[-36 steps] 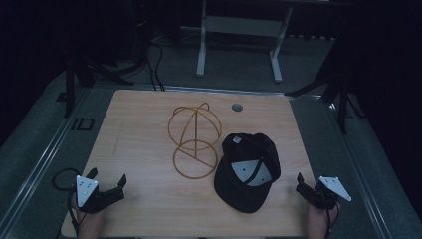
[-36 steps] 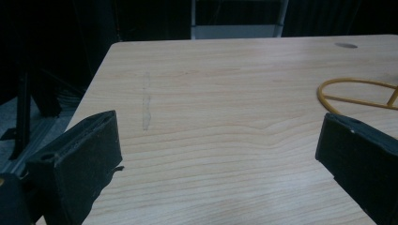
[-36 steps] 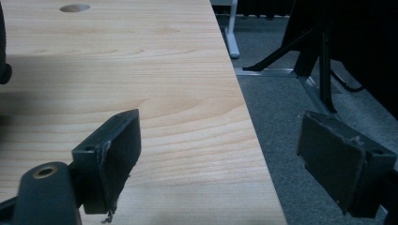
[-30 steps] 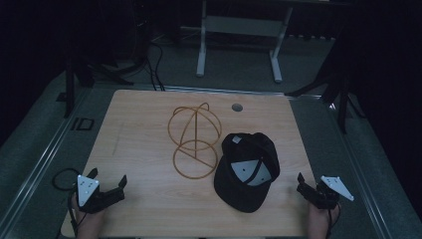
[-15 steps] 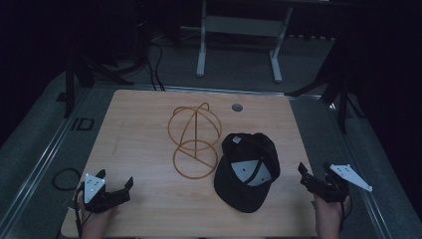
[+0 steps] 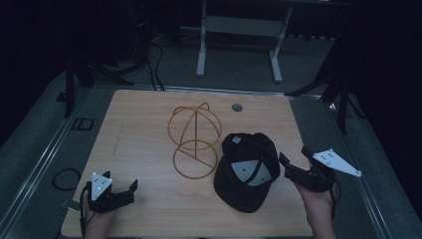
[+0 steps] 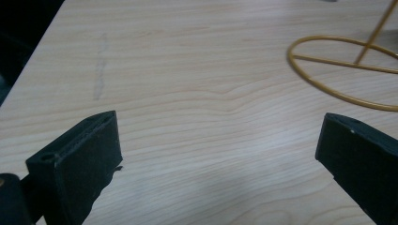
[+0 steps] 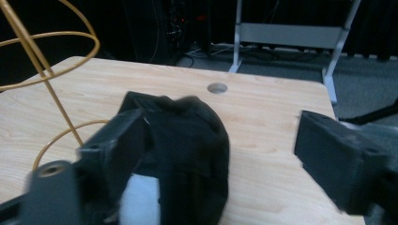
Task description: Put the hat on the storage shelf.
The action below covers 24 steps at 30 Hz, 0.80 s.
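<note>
Left gripper [image 6: 128, 191]: black body, two black jaws, grey three-cornered plate on top with small dark dots, probably screws.
Left gripper cable [image 6: 64, 178]: thin, black, lying in a loop off the table edge.
Left jaw pads [image 7: 77, 159]: blocky, matte black, a round hole in the end face.
Right gripper [image 6: 294, 160]: black body, two black jaws, pale grey three-cornered plate with small dark dots.
Right jaw pads [image 8: 110, 152]: matte black blocks, a round recessed hole at the base; edges blurred.
Hands: bare, no sleeve in view.
</note>
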Each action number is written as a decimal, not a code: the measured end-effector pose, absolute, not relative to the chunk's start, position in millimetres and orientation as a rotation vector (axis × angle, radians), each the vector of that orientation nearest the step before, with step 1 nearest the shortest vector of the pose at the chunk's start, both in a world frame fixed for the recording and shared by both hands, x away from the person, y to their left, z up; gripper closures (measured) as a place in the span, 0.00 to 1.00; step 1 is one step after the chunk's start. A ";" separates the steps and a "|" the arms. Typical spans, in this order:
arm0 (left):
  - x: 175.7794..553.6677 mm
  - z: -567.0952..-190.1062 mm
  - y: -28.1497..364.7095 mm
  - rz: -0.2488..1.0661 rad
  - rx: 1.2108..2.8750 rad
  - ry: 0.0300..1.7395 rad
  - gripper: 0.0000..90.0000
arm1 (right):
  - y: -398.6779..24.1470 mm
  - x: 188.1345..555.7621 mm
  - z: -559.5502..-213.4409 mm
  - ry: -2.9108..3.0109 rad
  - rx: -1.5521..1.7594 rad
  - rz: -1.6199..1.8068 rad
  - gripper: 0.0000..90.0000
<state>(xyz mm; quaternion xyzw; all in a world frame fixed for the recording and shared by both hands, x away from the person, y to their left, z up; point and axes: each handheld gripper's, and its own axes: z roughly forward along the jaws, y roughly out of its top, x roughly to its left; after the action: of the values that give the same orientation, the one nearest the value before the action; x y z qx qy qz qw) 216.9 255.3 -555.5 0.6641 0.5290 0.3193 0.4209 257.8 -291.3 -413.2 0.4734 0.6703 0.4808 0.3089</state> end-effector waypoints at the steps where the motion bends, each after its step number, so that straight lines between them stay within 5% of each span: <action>1: 216.2 -554.8 253.6 0.792 1.670 1.306 0.01 | -288.0 258.5 -412.4 1.783 1.246 1.273 0.24; 3: 215.7 -553.8 250.5 0.792 1.680 1.296 0.01 | -280.3 260.6 -412.5 1.795 1.235 1.278 0.34; 13: 216.2 -553.4 242.4 0.749 1.717 1.265 0.01 | -260.8 296.3 -459.8 1.972 1.353 1.030 0.43; 24: 217.5 -553.8 239.7 0.725 1.733 1.256 0.01 | -263.2 307.8 -482.1 2.001 1.390 0.903 0.92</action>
<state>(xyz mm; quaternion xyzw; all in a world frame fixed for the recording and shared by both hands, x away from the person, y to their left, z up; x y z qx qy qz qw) 217.5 239.7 -553.8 0.6937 0.5026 0.2900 0.4267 307.8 -263.2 -482.1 0.5153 0.7419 0.3346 0.2685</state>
